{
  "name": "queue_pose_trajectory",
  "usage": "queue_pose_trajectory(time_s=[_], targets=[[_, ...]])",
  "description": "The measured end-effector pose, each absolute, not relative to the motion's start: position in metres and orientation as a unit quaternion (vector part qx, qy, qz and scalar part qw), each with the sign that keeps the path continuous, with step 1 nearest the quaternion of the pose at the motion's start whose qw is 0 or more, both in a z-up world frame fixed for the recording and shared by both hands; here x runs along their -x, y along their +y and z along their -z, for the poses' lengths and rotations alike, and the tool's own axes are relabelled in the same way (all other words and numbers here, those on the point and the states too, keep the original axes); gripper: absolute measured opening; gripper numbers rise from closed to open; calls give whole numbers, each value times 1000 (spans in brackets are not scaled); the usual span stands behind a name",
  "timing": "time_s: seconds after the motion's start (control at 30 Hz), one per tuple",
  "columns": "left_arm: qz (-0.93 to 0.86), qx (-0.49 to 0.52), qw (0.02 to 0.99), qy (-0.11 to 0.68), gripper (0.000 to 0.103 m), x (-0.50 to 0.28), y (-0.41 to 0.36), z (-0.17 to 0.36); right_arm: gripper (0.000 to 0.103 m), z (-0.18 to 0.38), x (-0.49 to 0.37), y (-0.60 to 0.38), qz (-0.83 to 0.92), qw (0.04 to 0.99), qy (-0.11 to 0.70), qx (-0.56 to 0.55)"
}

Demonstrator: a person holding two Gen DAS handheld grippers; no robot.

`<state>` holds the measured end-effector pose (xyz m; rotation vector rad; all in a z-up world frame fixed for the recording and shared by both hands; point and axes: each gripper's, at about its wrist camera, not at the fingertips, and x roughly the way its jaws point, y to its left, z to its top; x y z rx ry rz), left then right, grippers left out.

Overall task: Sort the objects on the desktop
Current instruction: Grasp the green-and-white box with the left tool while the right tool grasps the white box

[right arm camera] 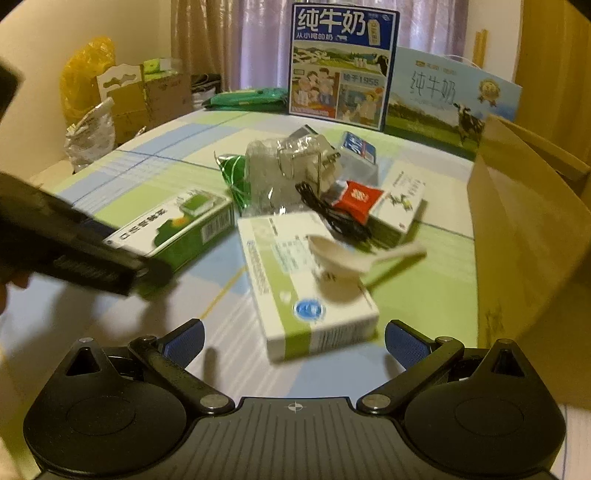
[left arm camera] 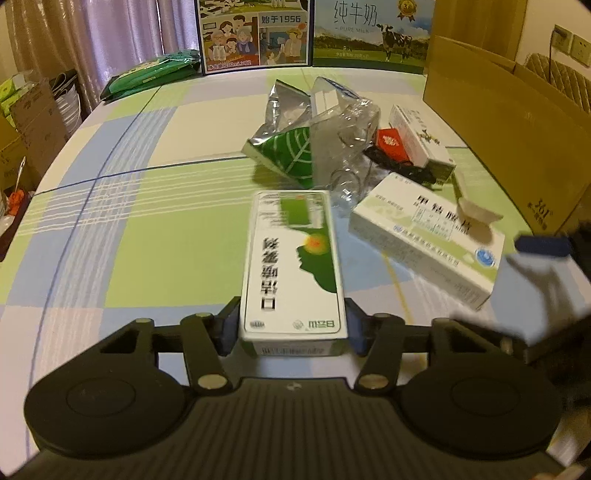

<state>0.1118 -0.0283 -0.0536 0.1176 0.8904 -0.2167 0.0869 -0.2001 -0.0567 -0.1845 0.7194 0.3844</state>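
Left tool (left arm camera: 293, 325) clamps the green-and-white box (left arm camera: 293, 266) between its pads.

A counter (left arm camera: 122, 155) under a checked cloth of pale green, blue and white fills the middle of the room. Behind it hang sheer lilac curtains (left arm camera: 122, 33) beside beige drapes (right arm camera: 192, 33), lit by warm, dim light. The wall (left arm camera: 554, 18) is cream, with a socket plate (left arm camera: 581, 46) and a plugged-in cord at the right. Stacked cardboard cartons (right arm camera: 147, 96) and a yellow plastic bag (right arm camera: 83, 74) stand on the left. A tan quilted chair back (left arm camera: 565, 79) shows at the right edge.
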Motion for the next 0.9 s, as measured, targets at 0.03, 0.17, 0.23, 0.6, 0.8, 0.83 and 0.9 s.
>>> queue_pose_trajectory(time_s=[0.03, 0.17, 0.23, 0.6, 0.8, 0.83, 0.9], targets=[[108, -62, 895, 428, 51, -110, -25, 53, 101, 57, -92, -200, -185, 915, 349, 88], [114, -74, 896, 423, 51, -101, -15, 50, 101, 60, -110, -204, -190, 915, 349, 77], [116, -76, 895, 423, 51, -98, -13, 50, 95, 61, -115, -207, -196, 912, 355, 69], [132, -93, 893, 420, 51, -42, -23, 45, 70, 48, -37, -206, -152, 904, 397, 40], [125, -102, 893, 420, 57, -24, -26, 48, 90, 44, -2, -206, -146, 906, 396, 40], [125, -104, 894, 418, 57, -24, -26, 48, 96, 44, -1, -205, -145, 907, 391, 49], [125, -107, 895, 414, 58, -29, -28, 45, 96, 41, -5, -203, -149, 911, 379, 59]])
